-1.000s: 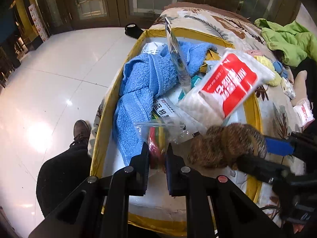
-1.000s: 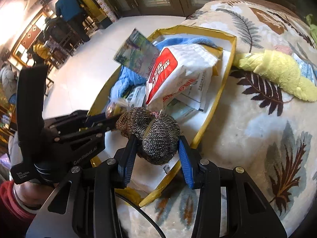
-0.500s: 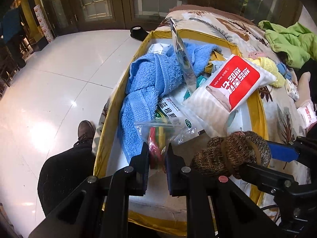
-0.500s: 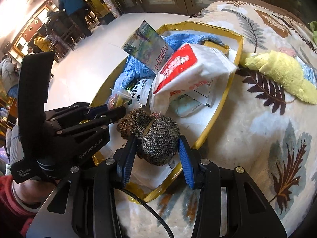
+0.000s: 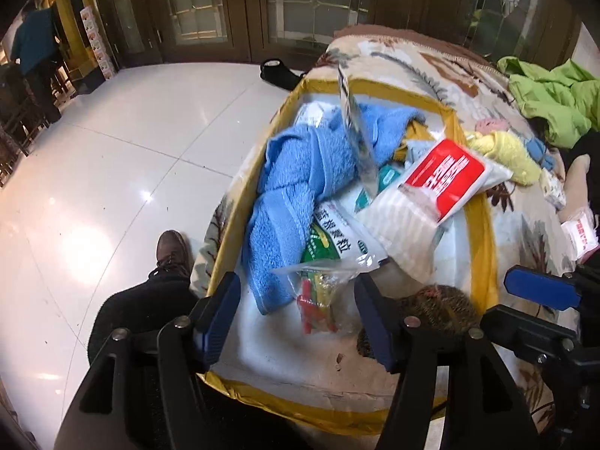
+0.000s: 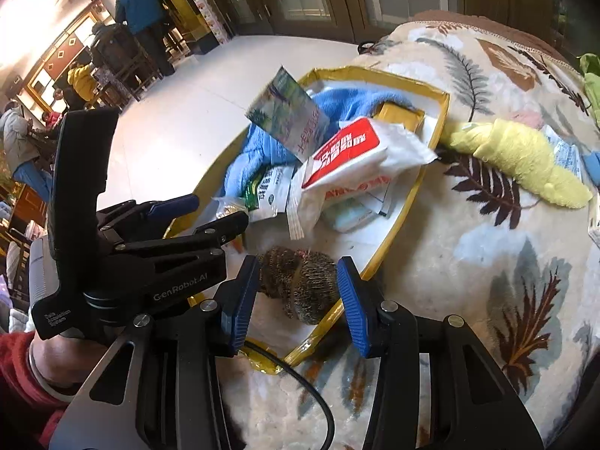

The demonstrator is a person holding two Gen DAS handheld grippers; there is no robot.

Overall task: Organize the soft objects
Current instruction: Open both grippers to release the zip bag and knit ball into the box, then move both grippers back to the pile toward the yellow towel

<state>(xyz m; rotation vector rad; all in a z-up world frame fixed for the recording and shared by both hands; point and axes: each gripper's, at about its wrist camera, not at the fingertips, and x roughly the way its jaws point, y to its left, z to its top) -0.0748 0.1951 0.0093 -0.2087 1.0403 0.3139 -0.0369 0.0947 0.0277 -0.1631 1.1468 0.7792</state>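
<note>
My left gripper (image 5: 296,307) hangs over the near end of a yellow-rimmed fabric bin (image 5: 476,232). Its jaws are opening, and a clear bag of red and green pieces (image 5: 318,300) lies loose between them on the bin floor, touching neither pad. My right gripper (image 6: 298,292) is shut on a brown knitted bundle (image 6: 300,281), held at the fingertips just inside the bin's near corner. A blue towel (image 5: 292,187), a red-and-white packet (image 5: 442,176) and flat sachets fill the rest of the bin. In the right wrist view the left gripper (image 6: 213,212) stands to the left.
The bin sits on a leaf-patterned blanket (image 6: 487,262). A yellow plush cloth (image 6: 525,153) lies on it right of the bin, and a green garment (image 5: 551,97) lies farther back. Shiny white floor (image 5: 112,168) and a shoe (image 5: 172,251) are to the left. People stand far off (image 6: 138,11).
The left jaws have spread wide and let go of the clear bag, which now lies in the bin. The right gripper still holds the knitted bundle in about the same place.
</note>
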